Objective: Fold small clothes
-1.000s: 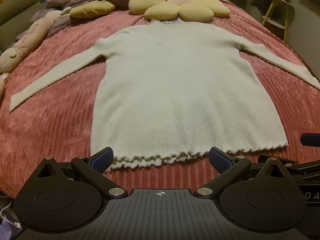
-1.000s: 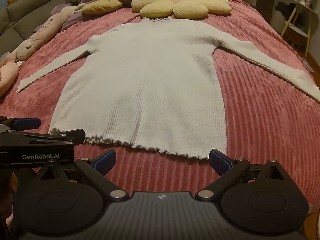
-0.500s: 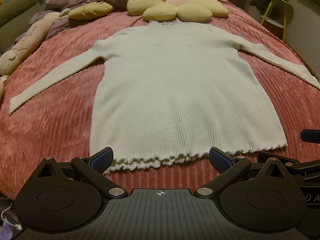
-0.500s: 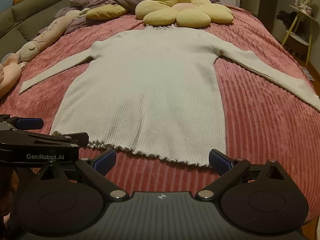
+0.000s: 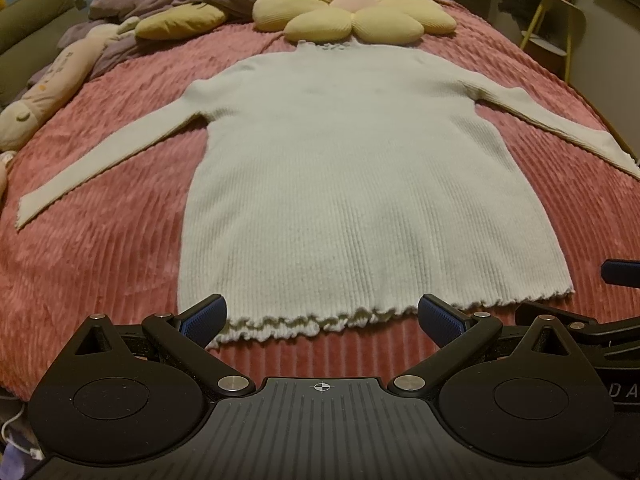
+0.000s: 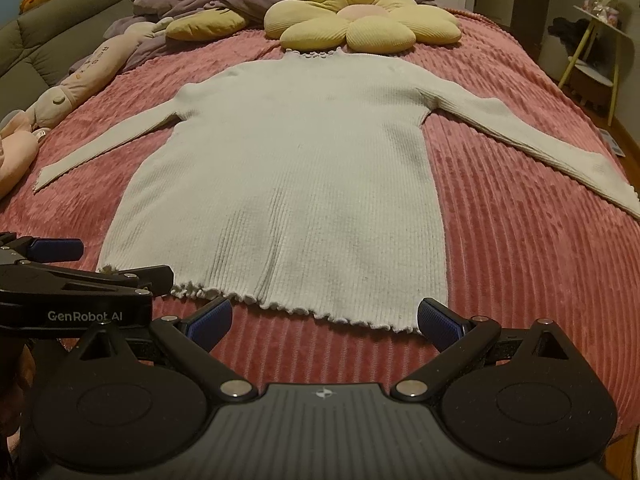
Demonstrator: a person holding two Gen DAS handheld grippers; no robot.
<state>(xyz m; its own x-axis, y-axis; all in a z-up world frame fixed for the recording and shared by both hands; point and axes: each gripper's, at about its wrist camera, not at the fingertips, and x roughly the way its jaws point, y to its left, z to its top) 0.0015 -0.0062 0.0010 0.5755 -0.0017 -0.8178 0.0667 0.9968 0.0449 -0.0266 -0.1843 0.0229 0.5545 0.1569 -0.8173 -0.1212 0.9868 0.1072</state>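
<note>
Sweater: white ribbed sweater (image 5: 360, 184) lies flat and face up on the bed, collar toward the head end, ruffled hem (image 5: 304, 324) along the near edge.
Sleeves: both spread out sideways, the left sleeve (image 5: 104, 164) reaching toward the bed's left edge, the right sleeve (image 6: 532, 148) toward its right edge.
Bed cover: pink ribbed blanket (image 5: 100, 264) under everything.
Left gripper: left gripper (image 5: 320, 316) hangs just above the hem near the sweater's left bottom corner, jaws spread wide, nothing between them; its blue pads (image 5: 204, 316) look clear of the knit, though from this low angle I can't be sure they aren't brushing it.
Right gripper: right gripper (image 6: 322, 318) sits at the hem's right bottom corner, jaws equally wide apart and empty, one pad just beside the corner of the hem.
Side by side: each tool shows at the edge of the other's view, close together along the near edge.
Head end: yellow flower cushion (image 6: 360, 24) touches the collar; purple duvet (image 6: 192, 0) bunched behind it.
Left edge: long pink plush toy (image 6: 76, 84) lies along it.
</note>
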